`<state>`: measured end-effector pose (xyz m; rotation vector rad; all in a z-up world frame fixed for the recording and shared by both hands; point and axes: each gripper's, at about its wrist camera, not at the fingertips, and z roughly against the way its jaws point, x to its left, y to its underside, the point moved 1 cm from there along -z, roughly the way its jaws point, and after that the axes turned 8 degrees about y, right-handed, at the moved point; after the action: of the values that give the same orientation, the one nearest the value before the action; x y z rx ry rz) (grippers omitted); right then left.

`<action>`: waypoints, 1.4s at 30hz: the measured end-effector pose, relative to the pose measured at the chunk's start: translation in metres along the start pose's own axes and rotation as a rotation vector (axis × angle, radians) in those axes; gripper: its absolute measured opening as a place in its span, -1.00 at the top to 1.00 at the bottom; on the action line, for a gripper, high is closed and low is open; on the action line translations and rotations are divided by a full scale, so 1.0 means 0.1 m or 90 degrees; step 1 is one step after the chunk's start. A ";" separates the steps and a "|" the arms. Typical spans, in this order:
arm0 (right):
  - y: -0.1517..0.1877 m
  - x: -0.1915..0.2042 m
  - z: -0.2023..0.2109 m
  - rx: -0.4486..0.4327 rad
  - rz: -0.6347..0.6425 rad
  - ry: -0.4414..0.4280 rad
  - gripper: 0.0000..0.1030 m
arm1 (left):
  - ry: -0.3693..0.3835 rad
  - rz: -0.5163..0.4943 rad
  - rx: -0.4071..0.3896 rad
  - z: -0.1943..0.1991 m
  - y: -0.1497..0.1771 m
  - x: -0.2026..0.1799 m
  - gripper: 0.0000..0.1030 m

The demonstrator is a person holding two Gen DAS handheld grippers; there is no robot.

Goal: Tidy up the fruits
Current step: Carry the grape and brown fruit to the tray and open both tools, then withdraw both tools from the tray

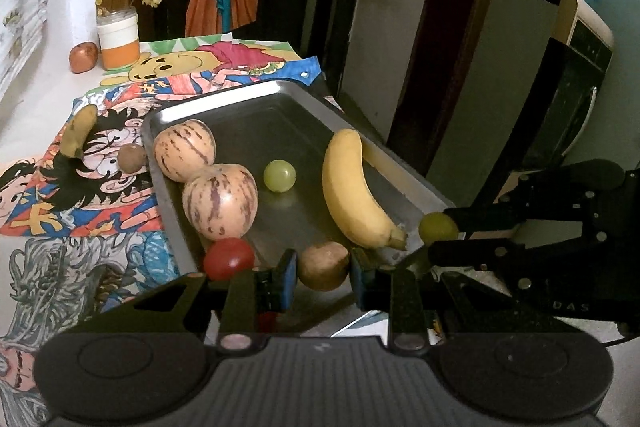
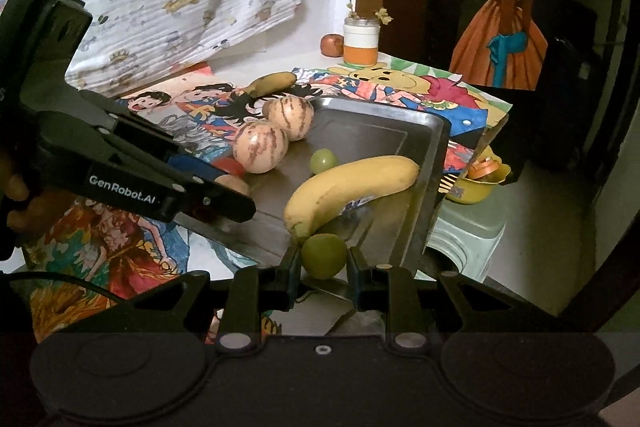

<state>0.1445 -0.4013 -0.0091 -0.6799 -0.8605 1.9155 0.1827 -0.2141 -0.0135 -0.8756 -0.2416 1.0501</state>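
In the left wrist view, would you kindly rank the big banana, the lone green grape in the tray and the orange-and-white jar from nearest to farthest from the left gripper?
From the left gripper, shut on a brown fruit:
1. Big banana, in the tray's right half.
2. Lone green grape, mid-tray, slightly farther.
3. Orange-and-white jar, far left at the table's back.

Both wrist cams close, angled down past own tongs; shared: tray, each other's tongs crossing in.
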 end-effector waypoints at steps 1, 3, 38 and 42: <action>0.01 -0.01 -0.01 0.000 -0.003 -0.001 0.48 | -0.002 -0.002 0.001 -0.01 0.00 -0.01 0.40; 0.02 -0.01 -0.01 -0.003 -0.007 -0.003 0.48 | -0.006 -0.005 0.005 -0.03 0.00 -0.02 0.40; -0.01 -0.03 0.28 -0.003 -0.063 0.058 -0.16 | -0.003 0.008 -0.032 0.24 -0.03 -0.06 -0.12; -0.06 0.03 0.42 -0.015 -0.070 0.066 -0.41 | -0.007 0.017 -0.058 0.43 -0.02 -0.06 -0.37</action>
<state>0.1150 -0.4088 0.0208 -0.7256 -0.8393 1.7595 0.1573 -0.1973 0.0169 -0.9574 -0.2886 1.0754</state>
